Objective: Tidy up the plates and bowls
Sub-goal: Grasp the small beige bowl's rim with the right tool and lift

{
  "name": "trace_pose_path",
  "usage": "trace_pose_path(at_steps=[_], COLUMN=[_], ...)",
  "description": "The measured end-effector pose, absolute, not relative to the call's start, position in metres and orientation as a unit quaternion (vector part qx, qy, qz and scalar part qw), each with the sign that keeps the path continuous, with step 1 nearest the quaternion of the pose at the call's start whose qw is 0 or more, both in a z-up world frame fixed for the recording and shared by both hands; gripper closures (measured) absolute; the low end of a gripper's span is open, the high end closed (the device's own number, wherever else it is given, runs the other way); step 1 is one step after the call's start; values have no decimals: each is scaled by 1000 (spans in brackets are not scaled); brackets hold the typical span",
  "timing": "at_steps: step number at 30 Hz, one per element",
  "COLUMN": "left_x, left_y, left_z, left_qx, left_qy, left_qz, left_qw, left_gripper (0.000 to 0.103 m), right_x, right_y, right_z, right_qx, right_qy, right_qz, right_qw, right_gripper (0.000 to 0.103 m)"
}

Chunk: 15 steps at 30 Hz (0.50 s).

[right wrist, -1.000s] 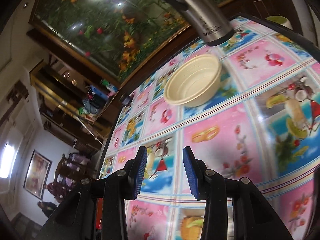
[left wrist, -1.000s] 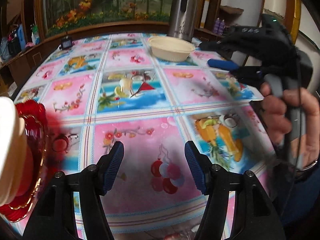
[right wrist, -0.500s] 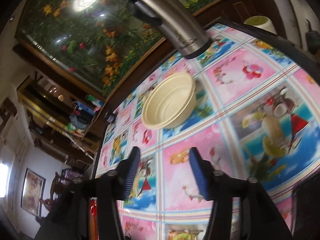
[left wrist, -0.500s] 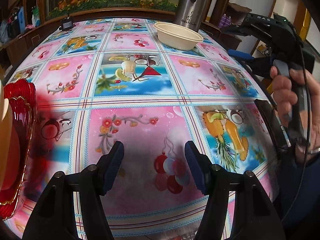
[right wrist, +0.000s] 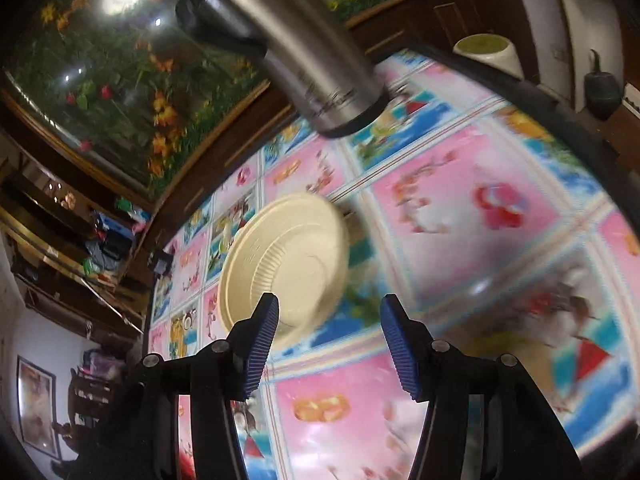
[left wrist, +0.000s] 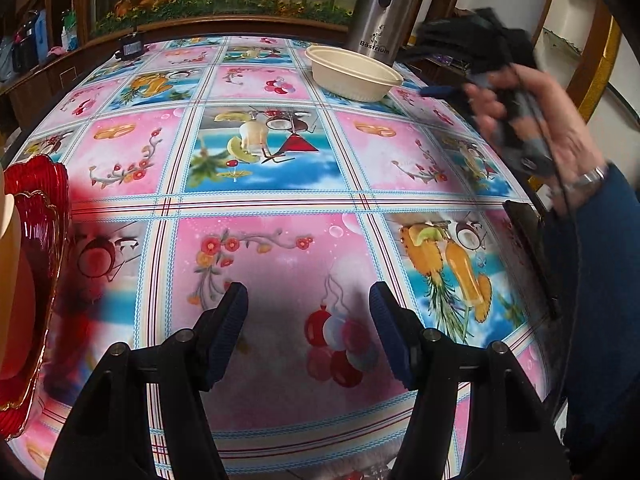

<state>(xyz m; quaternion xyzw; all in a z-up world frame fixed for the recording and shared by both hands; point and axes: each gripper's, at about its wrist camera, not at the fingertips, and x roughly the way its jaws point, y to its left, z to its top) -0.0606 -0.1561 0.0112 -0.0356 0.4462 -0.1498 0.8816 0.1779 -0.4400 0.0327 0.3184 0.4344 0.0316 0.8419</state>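
Right gripper (right wrist: 328, 340) is open, nothing between the fingers. The cream bowl (right wrist: 284, 264) sits just ahead of it and slightly left of centre; the left fingertip (right wrist: 264, 336) overlaps the bowl's near rim in the right wrist view, but contact can't be confirmed because the frame is motion-blurred. The bowl stands upright on the table (right wrist: 460, 216), rim up, just in front of the steel flask (right wrist: 312, 60). It is round, so there is no long axis to align to; the near rim wall is the only grip line.

Left gripper (left wrist: 308, 332) is also open and empty, hovering low over the near side of the table, well apart from the bowl (left wrist: 354, 74) at the far side. The red plate (left wrist: 38, 256) lies at its left, at the frame edge, with something cream on it, mostly cut off.

Judgement: the right hand is clearly nearer, so the bowl is its pick. It needs a small shift left so the fingers straddle the rim wall. Likely destination is the red plate side. Risk: a thin rim pinch may tip the light bowl.
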Motion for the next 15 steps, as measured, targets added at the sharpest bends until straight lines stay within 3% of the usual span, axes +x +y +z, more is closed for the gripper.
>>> trace_pose_path(at_steps=[3,4,5,7,15], left_x=[-61,-61,-61,-61,-62], left_y=[-155,-155,-155,-155,-153], left_z=[11,11,12,12,13], left_qx=[-38,-39,-39,-39,-45], left_qy=[446,446,446,445,442], left_qz=[-151,-150,-150,-151,-145], left_qw=[881,881,882,882,884], left_gripper=[41,41,41,41,41], right_x=[203,207,210,210,171], right_y=[-427,-426,-425,-424,-419], right_z=[20,16,14,12,11], right_qx=[316,313,312,312,348], right_qy=[451,454,456,459,454], right_qz=[31,23,17,21,65], right_qw=[834,834,833,831,818], right_gripper=[51,57,74,87,95])
